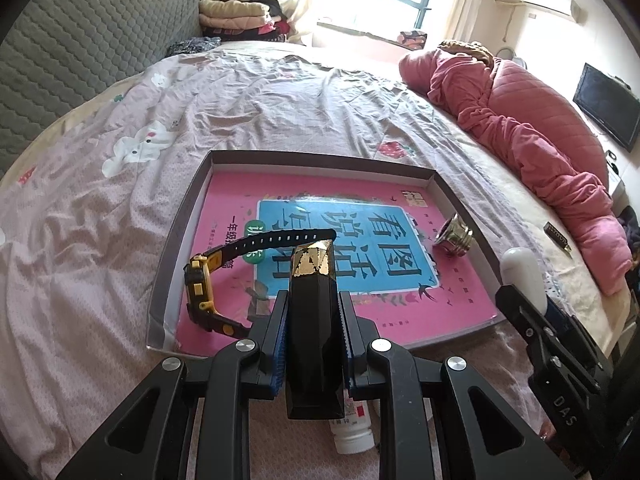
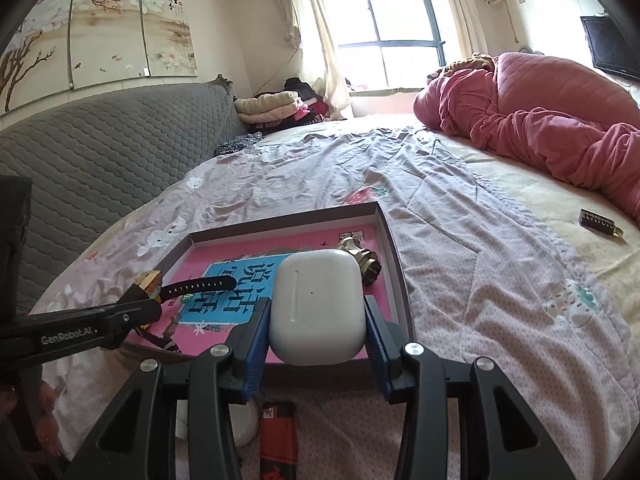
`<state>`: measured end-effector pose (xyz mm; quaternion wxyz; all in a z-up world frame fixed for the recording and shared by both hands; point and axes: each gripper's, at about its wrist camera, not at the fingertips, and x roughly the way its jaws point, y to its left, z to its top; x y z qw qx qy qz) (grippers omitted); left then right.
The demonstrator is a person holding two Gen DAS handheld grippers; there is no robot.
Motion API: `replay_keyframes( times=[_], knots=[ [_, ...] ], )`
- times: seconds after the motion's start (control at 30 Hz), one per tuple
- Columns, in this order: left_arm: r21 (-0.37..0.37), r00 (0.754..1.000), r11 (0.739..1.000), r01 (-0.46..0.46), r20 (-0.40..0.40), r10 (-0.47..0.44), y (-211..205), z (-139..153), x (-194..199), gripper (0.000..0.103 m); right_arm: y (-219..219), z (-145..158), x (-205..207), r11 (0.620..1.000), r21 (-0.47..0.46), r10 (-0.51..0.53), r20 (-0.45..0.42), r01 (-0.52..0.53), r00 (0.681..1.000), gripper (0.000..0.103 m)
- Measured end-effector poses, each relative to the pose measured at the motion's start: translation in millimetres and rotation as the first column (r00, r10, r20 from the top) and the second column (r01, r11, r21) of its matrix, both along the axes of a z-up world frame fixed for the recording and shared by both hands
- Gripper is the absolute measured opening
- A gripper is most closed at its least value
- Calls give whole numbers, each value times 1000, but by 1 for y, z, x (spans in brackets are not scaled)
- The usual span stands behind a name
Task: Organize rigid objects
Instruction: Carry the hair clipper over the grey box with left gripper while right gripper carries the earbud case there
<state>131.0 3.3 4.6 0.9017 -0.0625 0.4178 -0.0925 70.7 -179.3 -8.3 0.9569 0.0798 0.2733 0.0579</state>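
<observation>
**A:** ok so what's each hand doing here?

**B:** the left gripper (image 1: 314,312) is clamped tight on a black faceted tube with a gold tip (image 1: 314,320), looks like a lipstick. It's pinched between the blue pads, gold end pointing forward over the near edge of the tray (image 1: 320,160). The right gripper (image 2: 318,320) has a white earbud case (image 2: 318,306) squeezed between its pads, jaws about half spread because the case is wide. It's held just above the tray's near edge too.

**A:** tray is on what, a table?

**B:** nope, a bed (image 2: 460,240) with a pinkish sheet with cartoon prints. The tray is a shallow grey box lid and a pink book with a blue panel (image 1: 348,248) lies flat inside, covering most of the floor.

**A:** anything already in there?

**B:** a black and yellow watch (image 1: 204,280) on the left side, standing on its edge, strap arcing toward the middle. Then a brass threaded fitting (image 1: 454,236) near the right wall, tipped on its side.

**A:** stuff outside the tray?

**B:** a small white bottle (image 1: 354,428) on the sheet under the left gripper, a red and black lighter (image 2: 278,440) under the right one, and a small dark tag-like thing (image 2: 598,222) well off to the right, near a heap of pink quilt (image 2: 560,120). Can't read what the tag is.
</observation>
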Motion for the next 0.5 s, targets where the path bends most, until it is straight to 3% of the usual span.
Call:
replay_keyframes(
  times=[0.5],
  knots=[
    [33, 1000, 999, 13, -21, -12, -3, -5, 17, 22, -5, -1, 10, 1000, 2, -8, 1, 8, 1000, 44]
  ],
)
